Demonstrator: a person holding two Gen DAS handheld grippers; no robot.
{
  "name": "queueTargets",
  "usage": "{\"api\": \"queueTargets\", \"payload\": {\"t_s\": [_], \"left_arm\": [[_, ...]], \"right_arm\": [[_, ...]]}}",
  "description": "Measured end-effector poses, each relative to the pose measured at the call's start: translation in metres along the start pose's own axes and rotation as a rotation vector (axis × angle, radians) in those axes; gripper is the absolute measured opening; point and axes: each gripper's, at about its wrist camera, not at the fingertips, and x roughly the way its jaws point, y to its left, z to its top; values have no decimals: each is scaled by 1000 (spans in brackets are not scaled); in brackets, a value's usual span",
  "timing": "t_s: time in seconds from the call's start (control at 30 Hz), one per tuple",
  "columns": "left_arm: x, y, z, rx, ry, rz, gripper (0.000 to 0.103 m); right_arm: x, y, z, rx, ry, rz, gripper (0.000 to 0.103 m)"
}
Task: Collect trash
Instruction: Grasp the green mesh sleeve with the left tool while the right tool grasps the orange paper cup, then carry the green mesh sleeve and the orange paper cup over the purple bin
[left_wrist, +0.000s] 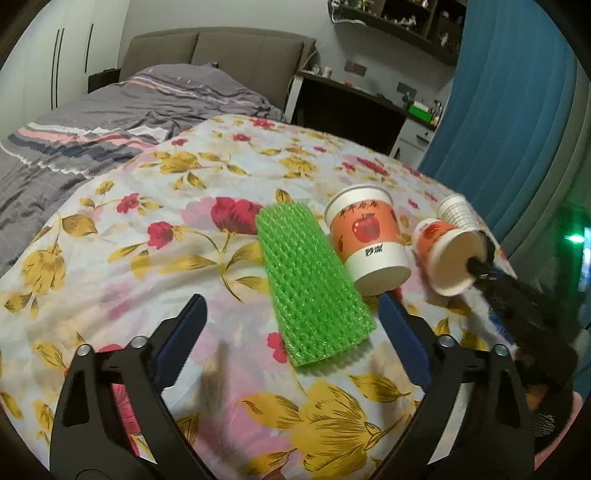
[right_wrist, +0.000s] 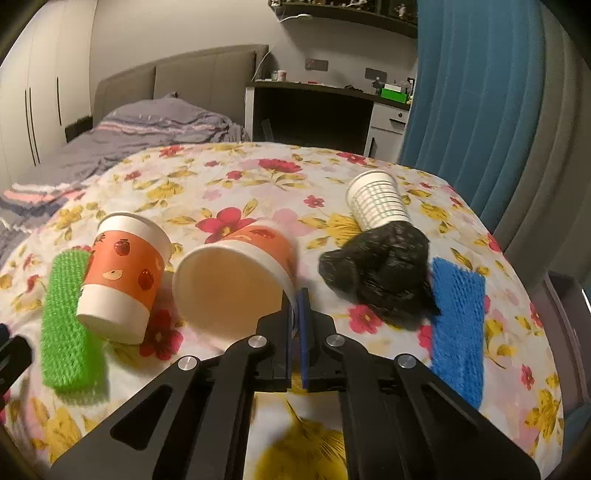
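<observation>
My right gripper (right_wrist: 295, 306) is shut on the rim of an orange apple-print paper cup (right_wrist: 236, 273), which is tipped with its mouth toward me; it also shows in the left wrist view (left_wrist: 448, 254). A second orange cup (right_wrist: 123, 273) (left_wrist: 367, 240) stands upside down beside a green foam net (right_wrist: 68, 321) (left_wrist: 312, 280). A white gridded cup (right_wrist: 378, 203) (left_wrist: 456, 214), a crumpled black bag (right_wrist: 380, 277) and a blue foam net (right_wrist: 458, 325) lie to the right. My left gripper (left_wrist: 291, 314) is open, its jaws on either side of the green net's near end.
All lies on a table under a floral cloth (right_wrist: 258, 177). A bed with grey bedding (left_wrist: 110, 110) is at the back left, a dark desk (right_wrist: 314, 114) behind, and a blue curtain (right_wrist: 480, 92) on the right.
</observation>
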Motion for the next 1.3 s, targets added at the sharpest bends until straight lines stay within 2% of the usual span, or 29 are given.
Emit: {"api": "queueTargets", "payload": {"t_s": [0.13,0.27,0.3,0.4,0.5,0.63,0.97,1.2,1.3], "left_arm": [[15,-1,1,-4,67,-39,67],[26,1,0,-26,115,-81,52],[27,2,-1,-34,125,-97,44],[29,3,-2,-52,138,-133,27],[26,1,-4,-47,128,-137,17],[16,1,-4,-54,99,-143,13],[-24,3,-12,-65,15,-142,12],[-56,-17,-17,-4,-55,-150,12],[-70,-35,-16,27,-81,-178,12]], "right_arm": [[-20,-17,-5,32,-37,19,4],[-45,-33,-12,59,-75,35,4],[-50,-37,-14,66,-84,40,4],[-67,-51,-21,90,-106,44,4],[-82,-68,-32,123,-115,41,4],[-95,-87,-45,160,-115,28,4],[-127,-116,-69,196,-139,5,4],[-143,-129,-76,226,-161,8,4],[-151,-136,-78,236,-178,4,4]]}}
